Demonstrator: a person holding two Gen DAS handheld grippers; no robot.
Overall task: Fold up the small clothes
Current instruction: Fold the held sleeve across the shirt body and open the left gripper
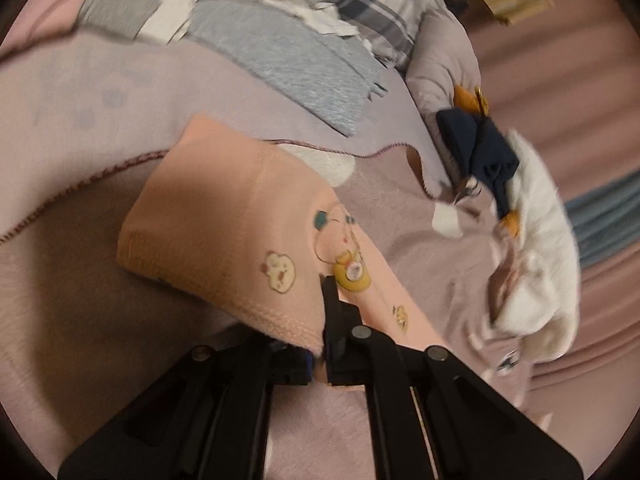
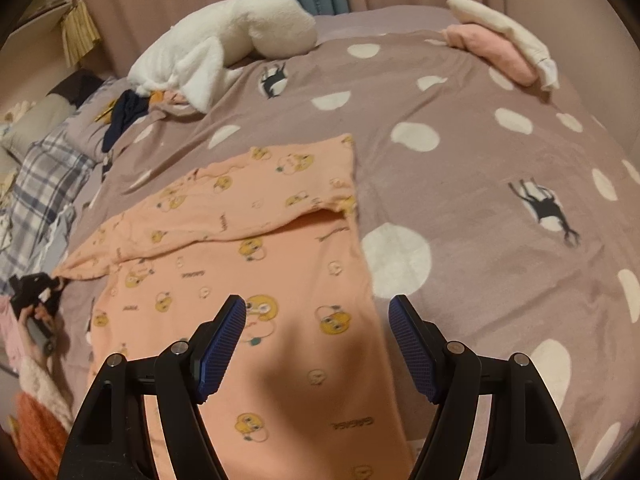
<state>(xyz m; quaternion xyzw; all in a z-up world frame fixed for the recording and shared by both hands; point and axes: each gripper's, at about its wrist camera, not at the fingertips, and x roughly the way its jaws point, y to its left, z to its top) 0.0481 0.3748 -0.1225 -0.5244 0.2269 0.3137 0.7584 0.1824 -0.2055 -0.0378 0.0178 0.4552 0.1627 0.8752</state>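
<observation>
Peach printed garment [image 2: 256, 280] lies lengthwise on our bed [image 2: 500, 208], left gripper [image 1: 325, 320] clamped on its corner, right gripper [image 2: 316, 344] spread, empty above its near end.

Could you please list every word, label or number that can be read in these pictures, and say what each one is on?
Peach cotton garment with yellow cartoon faces: small dark printed words repeat across it, the largest near the bottom edge of the right wrist view, all too blurred and turned to read.
Nothing else bears legible text.
</observation>
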